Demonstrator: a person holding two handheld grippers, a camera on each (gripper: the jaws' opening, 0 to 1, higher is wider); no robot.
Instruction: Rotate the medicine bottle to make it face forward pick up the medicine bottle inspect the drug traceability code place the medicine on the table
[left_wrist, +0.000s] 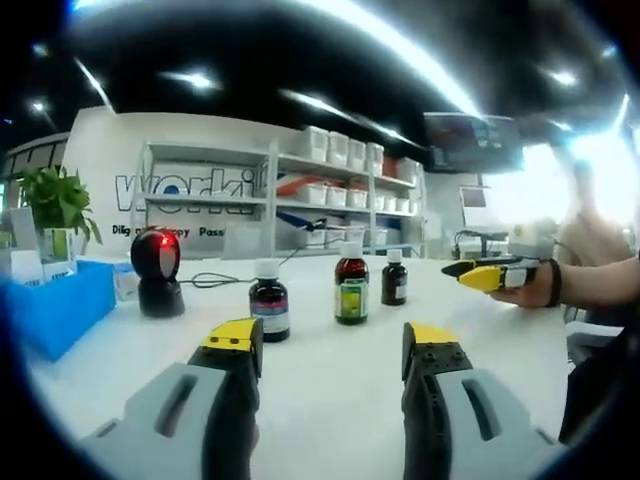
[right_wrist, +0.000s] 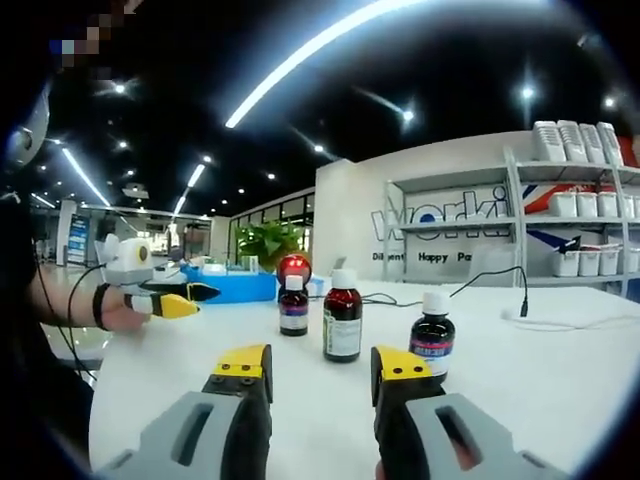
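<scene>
Here both grippers, left gripper (left_wrist: 332, 347) and right gripper (right_wrist: 319, 370), hover low over the bench (left_wrist: 330, 400), fingers spread wide and empty; three medicine bottles (left_wrist: 351, 284) stand mid-frame, beyond the fingertips.

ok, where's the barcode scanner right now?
In the left gripper view the barcode scanner stands on the white table, left of the three medicine bottles, beside the blue bin, red light on.

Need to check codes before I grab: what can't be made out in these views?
- Labels on the three medicine bottles: too small and blurred in both views; no traceability code readable.
- Blue bin contents: hidden by its wall, left gripper view.
- Scanner: partly behind a bottle, right gripper view.
</scene>
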